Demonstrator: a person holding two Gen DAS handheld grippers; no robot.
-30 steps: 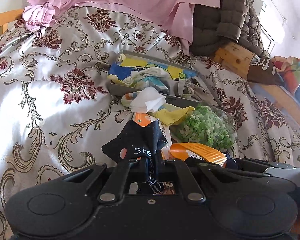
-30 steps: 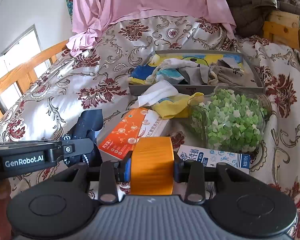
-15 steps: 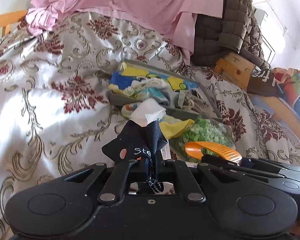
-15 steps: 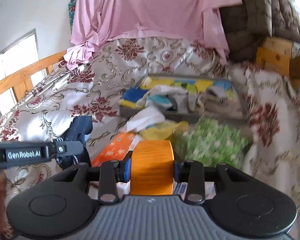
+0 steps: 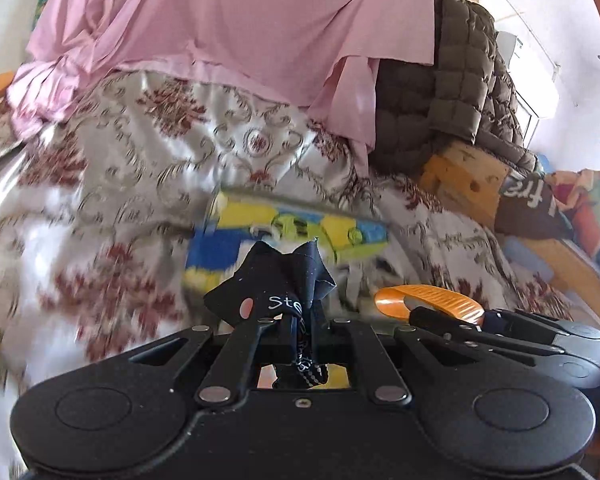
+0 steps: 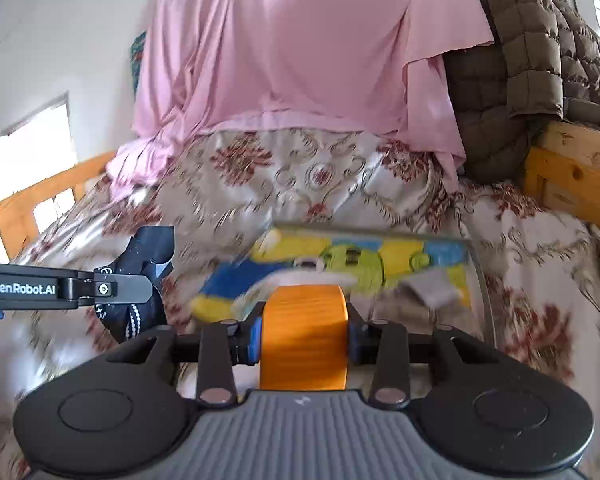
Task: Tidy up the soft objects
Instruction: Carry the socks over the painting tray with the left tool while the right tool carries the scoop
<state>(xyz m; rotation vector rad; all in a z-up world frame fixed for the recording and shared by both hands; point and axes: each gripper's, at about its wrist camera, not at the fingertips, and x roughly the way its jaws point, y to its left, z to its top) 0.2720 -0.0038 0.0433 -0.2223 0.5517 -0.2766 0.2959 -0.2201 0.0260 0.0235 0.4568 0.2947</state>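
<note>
My left gripper [image 5: 300,320] is shut on a dark navy cloth [image 5: 278,284] with white lettering, held in the air over the bed; it also shows in the right wrist view [image 6: 140,276]. My right gripper [image 6: 303,332] is shut on an orange ribbed object [image 6: 303,340], which also shows in the left wrist view [image 5: 432,302]. Ahead of both lies a grey tray [image 6: 372,230] holding a yellow and blue cartoon cloth [image 6: 360,260] and other soft items, blurred by motion.
The bed has a silver floral cover [image 5: 140,184]. A pink sheet [image 6: 292,52] and a brown quilted blanket [image 6: 532,60] hang at the back. Wooden bed frame [image 6: 568,168] at the right, a wooden rail [image 6: 32,208] at the left.
Both grippers have risen and tilted up with their loads. The bag of green pieces, the cartons and the yellow cloth have dropped out of view; the tray sits lower in both views.
</note>
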